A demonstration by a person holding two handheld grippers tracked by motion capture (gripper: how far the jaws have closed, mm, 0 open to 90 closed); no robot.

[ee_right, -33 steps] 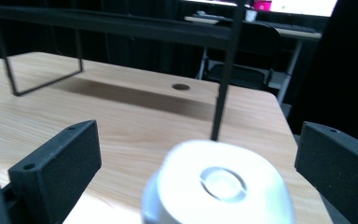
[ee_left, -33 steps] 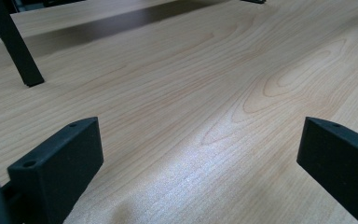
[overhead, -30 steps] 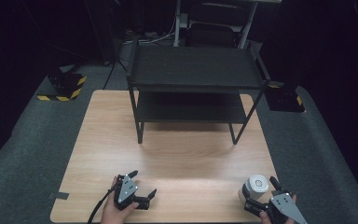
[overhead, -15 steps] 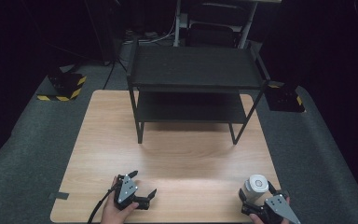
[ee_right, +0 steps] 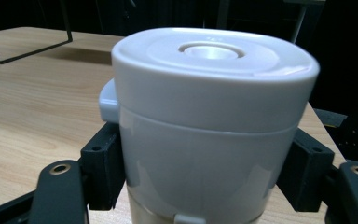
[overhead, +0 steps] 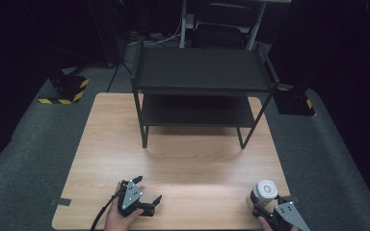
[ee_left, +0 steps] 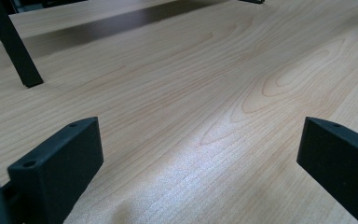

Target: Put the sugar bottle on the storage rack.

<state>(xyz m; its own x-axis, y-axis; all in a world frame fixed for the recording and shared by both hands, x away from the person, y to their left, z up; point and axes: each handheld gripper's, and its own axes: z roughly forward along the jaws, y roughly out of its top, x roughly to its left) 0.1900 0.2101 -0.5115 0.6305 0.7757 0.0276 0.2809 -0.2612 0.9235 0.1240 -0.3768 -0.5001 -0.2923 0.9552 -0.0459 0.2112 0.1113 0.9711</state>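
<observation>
A white lidded container (overhead: pixel 262 192) stands upright near the front right corner of the wooden table (overhead: pixel 197 159). My right gripper (overhead: pixel 261 206) has just been closing its jaws and is now shut on it. In the right gripper view the black pads (ee_right: pixel 103 163) press on both sides of the container (ee_right: pixel 209 116), below its lid. My left gripper (overhead: pixel 148 189) rests low at the front left of the table, held by a hand. Its jaws stand wide open over bare wood, as the left gripper (ee_left: pixel 200 158) view shows, with nothing between them.
A black two-tier metal shelf rack (overhead: pixel 202 72) stands at the back of the table, one leg (ee_left: pixel 16 51) in the left gripper view. Grey carpet surrounds the table, with yellow-and-black striped blocks (overhead: pixel 65 91) on the floor at the left and right.
The right gripper's jaws have closed onto the white container, and the hand shifted slightly. The left gripper has stayed where it was.
</observation>
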